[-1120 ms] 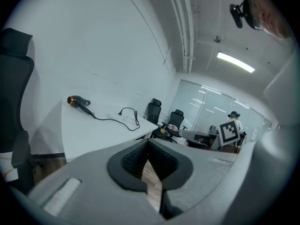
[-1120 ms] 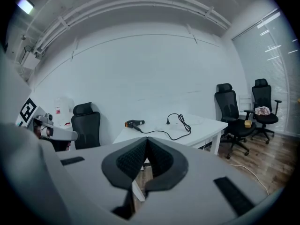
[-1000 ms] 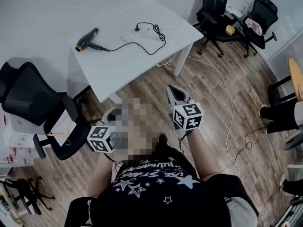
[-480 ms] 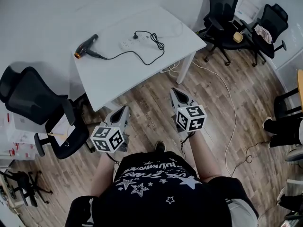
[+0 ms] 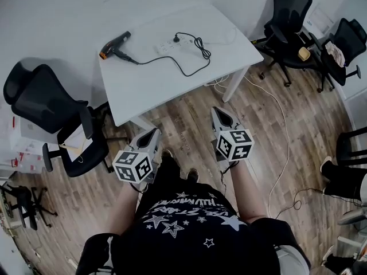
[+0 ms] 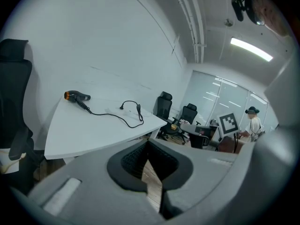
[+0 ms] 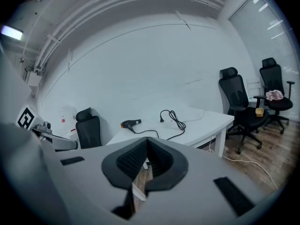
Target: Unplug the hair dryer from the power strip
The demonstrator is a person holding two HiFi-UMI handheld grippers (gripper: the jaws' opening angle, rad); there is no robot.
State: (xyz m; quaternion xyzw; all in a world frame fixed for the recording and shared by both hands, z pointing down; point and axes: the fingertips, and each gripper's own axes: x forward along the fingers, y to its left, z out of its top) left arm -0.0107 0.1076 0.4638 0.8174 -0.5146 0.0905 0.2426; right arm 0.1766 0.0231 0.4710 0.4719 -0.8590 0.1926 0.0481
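Note:
A black hair dryer (image 5: 114,43) with an orange nozzle lies at the far left of the white table (image 5: 149,87). Its black cord (image 5: 189,63) loops right to a plug (image 5: 176,38) at a faint white power strip (image 5: 165,47). Both grippers hang over the wooden floor, short of the table's near edge and pointing at it. The left gripper (image 5: 153,132) is shut and empty, and so is the right gripper (image 5: 218,112). The left gripper view shows its shut tips (image 6: 148,144) below the dryer (image 6: 75,96). In the right gripper view, the shut tips (image 7: 146,142) sit under the dryer (image 7: 130,123).
A black office chair (image 5: 49,110) stands left of the table, with two more (image 5: 289,16) at the back right. A white cable (image 5: 276,116) trails across the floor from under the table. A person (image 6: 253,122) stands far off at the right.
The person has stepped nearer the table, and both grippers have moved forward toward its near edge. Both stay shut. The dryer, cord and strip have not moved.

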